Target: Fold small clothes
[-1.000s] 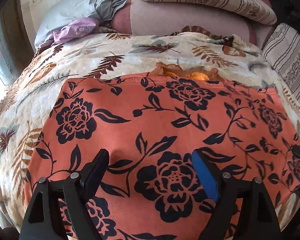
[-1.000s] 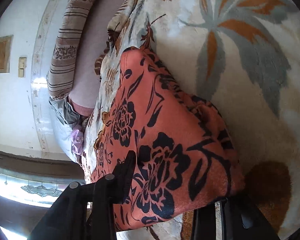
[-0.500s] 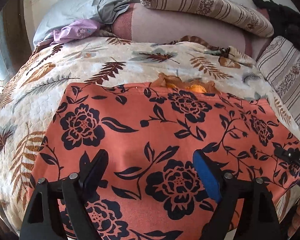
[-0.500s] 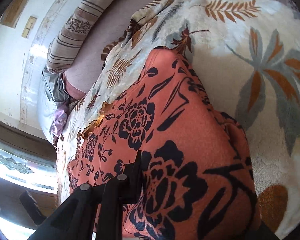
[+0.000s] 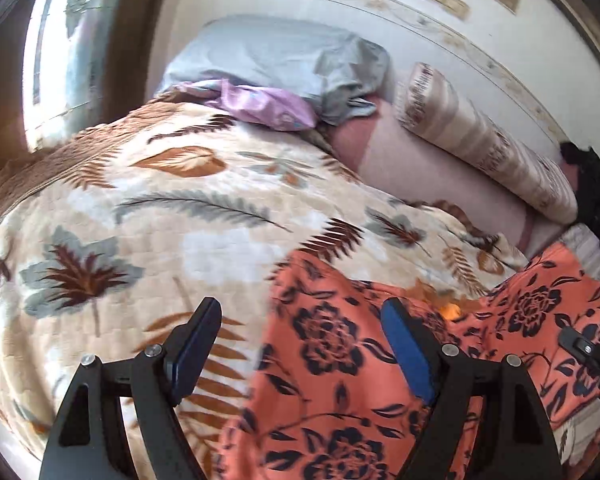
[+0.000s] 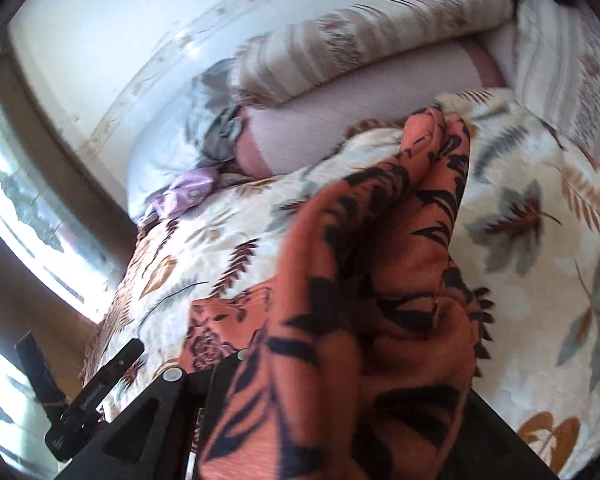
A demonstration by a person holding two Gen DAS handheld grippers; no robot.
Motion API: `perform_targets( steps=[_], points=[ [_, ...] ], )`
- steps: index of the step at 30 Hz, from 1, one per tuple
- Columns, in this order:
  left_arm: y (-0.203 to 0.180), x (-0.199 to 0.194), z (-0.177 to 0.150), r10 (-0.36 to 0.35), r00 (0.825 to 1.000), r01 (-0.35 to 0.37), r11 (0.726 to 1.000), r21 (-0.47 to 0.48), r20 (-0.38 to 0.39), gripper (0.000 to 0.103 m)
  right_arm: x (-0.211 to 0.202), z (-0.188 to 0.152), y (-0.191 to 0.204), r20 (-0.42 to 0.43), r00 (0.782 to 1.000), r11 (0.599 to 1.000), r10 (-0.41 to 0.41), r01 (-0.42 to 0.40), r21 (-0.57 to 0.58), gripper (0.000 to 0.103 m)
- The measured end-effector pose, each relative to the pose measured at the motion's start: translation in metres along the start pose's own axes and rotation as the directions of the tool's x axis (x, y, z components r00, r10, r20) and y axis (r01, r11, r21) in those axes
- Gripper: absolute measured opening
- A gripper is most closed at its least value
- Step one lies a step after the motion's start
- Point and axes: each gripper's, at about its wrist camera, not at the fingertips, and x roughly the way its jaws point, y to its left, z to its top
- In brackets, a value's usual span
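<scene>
Folding was in hand on the orange floral garment (image 5: 340,360), which lay on the leaf-print bedspread (image 5: 148,216) with its right side lifted. The right gripper (image 6: 332,412) appeared clamped on that bunched, raised edge, though cloth hid its fingertips. The left gripper (image 5: 300,360) hovered over the garment's left edge, jaws wide apart and empty. Good practice would carry the raised edge across level and align edges before release.
</scene>
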Motion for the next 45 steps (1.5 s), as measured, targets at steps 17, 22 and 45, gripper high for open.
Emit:
perform_targets(
  steps=[17, 22, 45],
  points=[
    [0.087, 0.032, -0.004, -0.051, 0.991, 0.014, 0.957, -0.290, -0.123, 0.081, 0.098, -0.051, 0.089, -0.204, 0.979, 0.985, 0.026, -0.060, -0.161, 0.019],
    [0.075, 0.058, 0.005, -0.420, 0.886, 0.311, 0.851, -0.423, -0.195, 0.082, 0.131, -0.088, 0.080, -0.272, 0.962, 0.984, -0.001, -0.048, -0.174, 0.020],
    [-0.011, 0.140, 0.047, -0.520, 0.694, 0.347, 0.848, -0.400, -0.499, 0.081, 0.108, -0.092, 0.078, -0.195, 0.979, 0.974, 0.053, -0.093, -0.204, 0.019]
  ],
)
